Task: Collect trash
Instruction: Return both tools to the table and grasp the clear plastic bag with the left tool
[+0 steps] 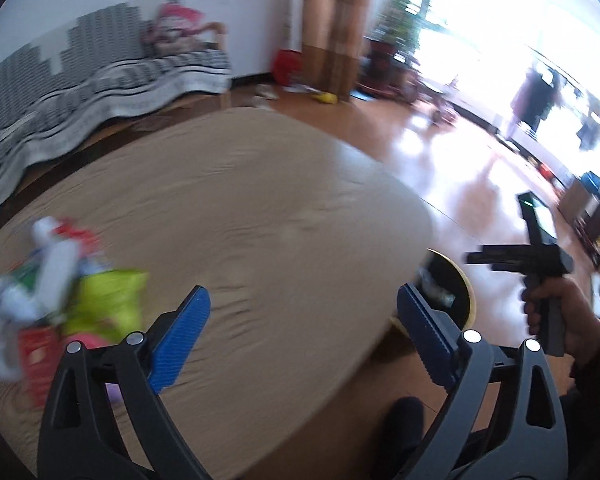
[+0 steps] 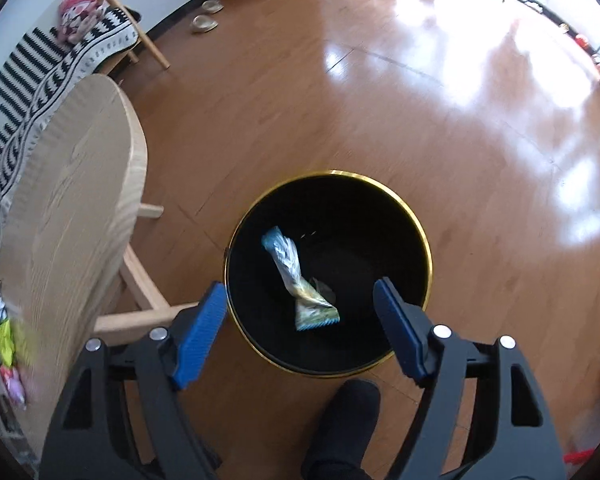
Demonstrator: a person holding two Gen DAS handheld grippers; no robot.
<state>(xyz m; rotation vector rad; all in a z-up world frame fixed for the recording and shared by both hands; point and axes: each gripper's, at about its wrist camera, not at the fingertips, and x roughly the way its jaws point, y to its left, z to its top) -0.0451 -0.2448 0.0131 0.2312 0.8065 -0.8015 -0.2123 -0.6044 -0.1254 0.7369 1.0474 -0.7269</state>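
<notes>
The heap of wrappers point(image 1: 48, 304) still to be collected lies on the wooden table point(image 1: 260, 208), at the near left end of its top as the left wrist camera sees it, and that is to the left of and just ahead of the left gripper point(image 1: 304, 332). This gripper hangs over the near edge of the table with its blue pads spread wide and nothing between them. The right gripper point(image 2: 300, 332) is off the table altogether, held over the black bin point(image 2: 416, 232) that stands on the floor beside the table's right end; its jaws are also parted and empty, and a twisted blue-and-silver wrapper point(image 2: 296, 280) sits below it inside the bin, its long axis running from the far left of the bin towards the near rim. Measured from the table, then, the left hand is clearly the nearer to the heap, and the bin lies on the opposite side from it. The heap itself is blurred: a loose pile of crumpled packets, a lime-green one towards the table's middle, white and red ones behind and to the left, something pink at the near edge. It looks light and crinkly; individual pieces cannot be told apart, so no single long axis can be read.
</notes>
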